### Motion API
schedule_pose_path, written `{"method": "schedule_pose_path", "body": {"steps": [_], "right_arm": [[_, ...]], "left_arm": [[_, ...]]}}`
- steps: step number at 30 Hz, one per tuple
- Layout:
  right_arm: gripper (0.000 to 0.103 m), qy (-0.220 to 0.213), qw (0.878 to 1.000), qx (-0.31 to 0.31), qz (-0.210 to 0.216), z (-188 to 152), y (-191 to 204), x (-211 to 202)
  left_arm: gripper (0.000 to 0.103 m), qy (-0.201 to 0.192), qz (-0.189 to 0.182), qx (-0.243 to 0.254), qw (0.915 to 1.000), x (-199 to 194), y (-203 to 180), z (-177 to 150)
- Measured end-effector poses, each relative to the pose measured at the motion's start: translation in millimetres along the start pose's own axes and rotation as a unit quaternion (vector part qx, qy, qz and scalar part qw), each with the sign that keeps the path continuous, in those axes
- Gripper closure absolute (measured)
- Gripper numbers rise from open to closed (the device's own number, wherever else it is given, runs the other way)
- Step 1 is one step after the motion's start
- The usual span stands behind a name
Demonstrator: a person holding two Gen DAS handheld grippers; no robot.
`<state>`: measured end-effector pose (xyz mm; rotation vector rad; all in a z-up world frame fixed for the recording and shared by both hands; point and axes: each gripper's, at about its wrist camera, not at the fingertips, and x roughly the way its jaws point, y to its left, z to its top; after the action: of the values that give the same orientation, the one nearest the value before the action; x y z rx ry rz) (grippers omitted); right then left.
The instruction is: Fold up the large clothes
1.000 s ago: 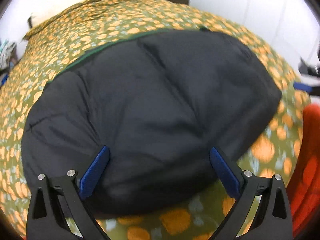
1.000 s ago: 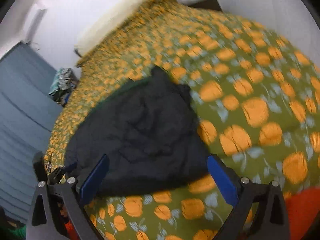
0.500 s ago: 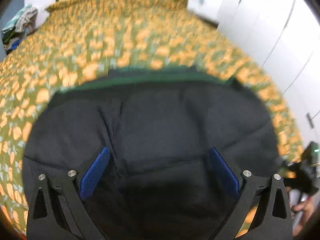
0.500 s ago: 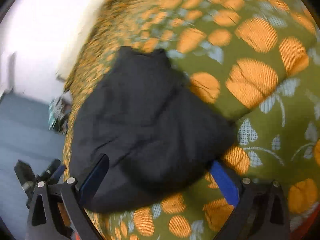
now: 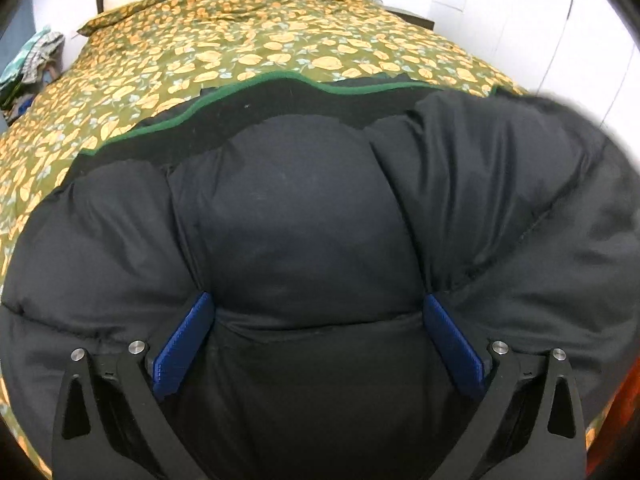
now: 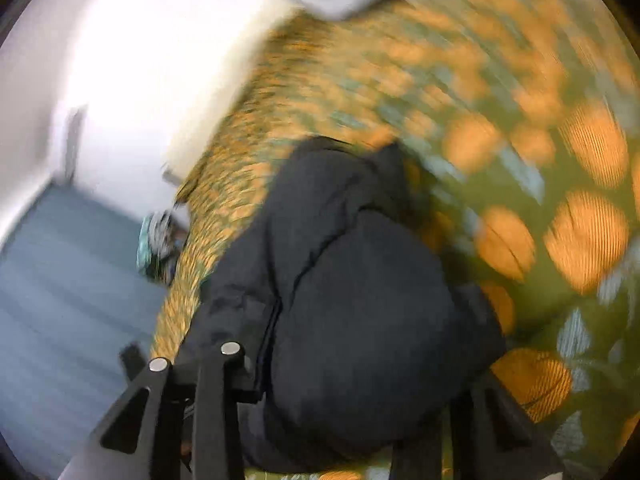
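Left wrist view showed the left gripper (image 5: 316, 340) spread wide, its blue pads (image 5: 182, 350) pressed down on either side of a puffed panel of the black padded jacket (image 5: 312, 216) without pinching it. The jacket lay on the near part of the floral bedspread (image 5: 224, 52), its long axis running left to right, its green-trimmed far edge (image 5: 256, 82) towards the pillows. In the blurred right wrist view the right gripper (image 6: 344, 412) had just been closing, with the jacket's right end bunched between its jaws; it seemed to clamp that padding. The jacket lay directly ahead of both tools, so the right end looked the nearer to fold leftwards.
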<state>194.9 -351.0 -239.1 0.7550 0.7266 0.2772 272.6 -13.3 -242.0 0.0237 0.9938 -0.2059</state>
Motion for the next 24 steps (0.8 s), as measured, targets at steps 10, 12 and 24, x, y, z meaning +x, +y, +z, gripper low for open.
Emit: {"method": "schedule_pose_path", "body": {"steps": [10,12,24], "right_arm": [[0.067,-0.023,0.943,-0.331,0.029,-29.4,171.8,-27.6],[0.067,-0.022,0.927,-0.373,0.027,-44.3,188.4,-28.4],[0.067,-0.013,0.821,-0.571,0.016,-131.3,262.4,1.5]], "left_arm": [[0.009,-0.019,-0.133,-0.085,0.9873,-119.9,70.3,65.2],[0.005,-0.024,-0.184,-0.077,0.9796,-148.8,72.0,90.3],[0.004,0.101,-0.147,0.144,0.9734,-160.3,-31.4,133.0]]}}
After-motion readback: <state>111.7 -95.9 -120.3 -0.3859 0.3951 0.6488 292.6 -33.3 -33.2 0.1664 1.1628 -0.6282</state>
